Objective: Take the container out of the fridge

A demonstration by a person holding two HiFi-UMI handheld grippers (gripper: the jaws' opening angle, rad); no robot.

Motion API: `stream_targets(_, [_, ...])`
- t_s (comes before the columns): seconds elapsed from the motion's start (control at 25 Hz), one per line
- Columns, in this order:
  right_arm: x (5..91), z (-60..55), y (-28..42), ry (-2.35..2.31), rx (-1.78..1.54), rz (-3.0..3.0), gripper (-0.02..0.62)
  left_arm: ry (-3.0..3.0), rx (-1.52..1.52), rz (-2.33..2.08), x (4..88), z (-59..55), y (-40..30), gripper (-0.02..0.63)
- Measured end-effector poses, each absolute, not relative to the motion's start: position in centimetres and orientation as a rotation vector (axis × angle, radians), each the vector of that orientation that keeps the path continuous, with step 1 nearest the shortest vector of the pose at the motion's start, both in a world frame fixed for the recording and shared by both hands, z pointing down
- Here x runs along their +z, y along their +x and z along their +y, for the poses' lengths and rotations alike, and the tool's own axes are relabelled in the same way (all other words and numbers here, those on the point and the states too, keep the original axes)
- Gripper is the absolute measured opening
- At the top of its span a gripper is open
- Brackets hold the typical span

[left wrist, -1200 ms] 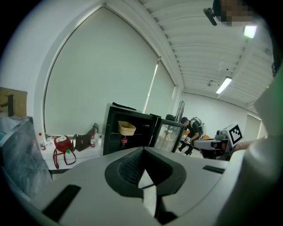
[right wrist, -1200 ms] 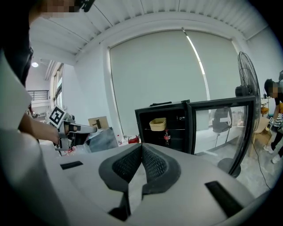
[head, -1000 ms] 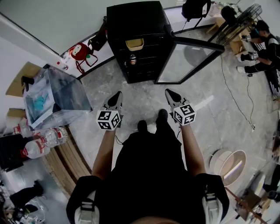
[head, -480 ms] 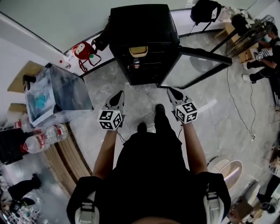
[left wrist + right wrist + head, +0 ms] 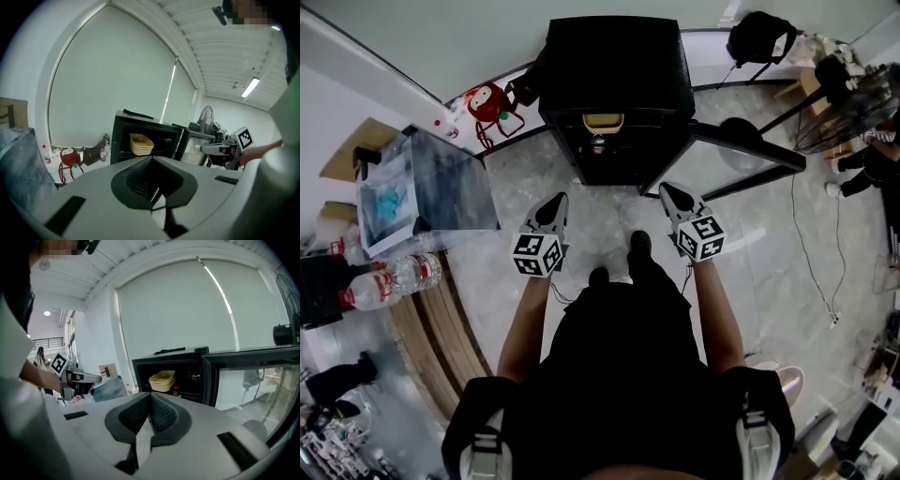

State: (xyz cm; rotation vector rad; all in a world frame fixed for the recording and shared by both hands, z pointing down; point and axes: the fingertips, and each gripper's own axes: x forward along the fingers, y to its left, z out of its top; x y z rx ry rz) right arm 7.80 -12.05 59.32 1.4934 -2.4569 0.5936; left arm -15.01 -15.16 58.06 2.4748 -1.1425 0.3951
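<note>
A small black fridge (image 5: 614,66) stands on the floor ahead with its glass door (image 5: 741,155) swung open to the right. A pale yellow container (image 5: 603,121) sits on its top shelf, also visible in the left gripper view as the container (image 5: 141,144) and in the right gripper view as the container (image 5: 162,380). A can or bottle (image 5: 597,143) stands on the shelf below. My left gripper (image 5: 553,208) and right gripper (image 5: 671,196) are held side by side short of the fridge, both shut and holding nothing.
A grey plastic-wrapped box (image 5: 427,187) and water bottles (image 5: 389,281) lie at the left. A red toy (image 5: 486,101) and a dark bag sit by the wall. A fan (image 5: 844,112) and cables are at the right. The person's feet (image 5: 619,262) stand just before the fridge.
The person has stepped closer, so the fridge now sits more centred and directly ahead. Both grippers stay shut and level.
</note>
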Motion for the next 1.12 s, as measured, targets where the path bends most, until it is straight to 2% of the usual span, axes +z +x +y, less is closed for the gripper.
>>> stream_targets(1.12, [62.8, -18.7, 8.6, 0.913, 0.550, -2.636, -0.002, 2.183, 0.388, -1.567, 58.7, -16.0, -11.2, 0.018])
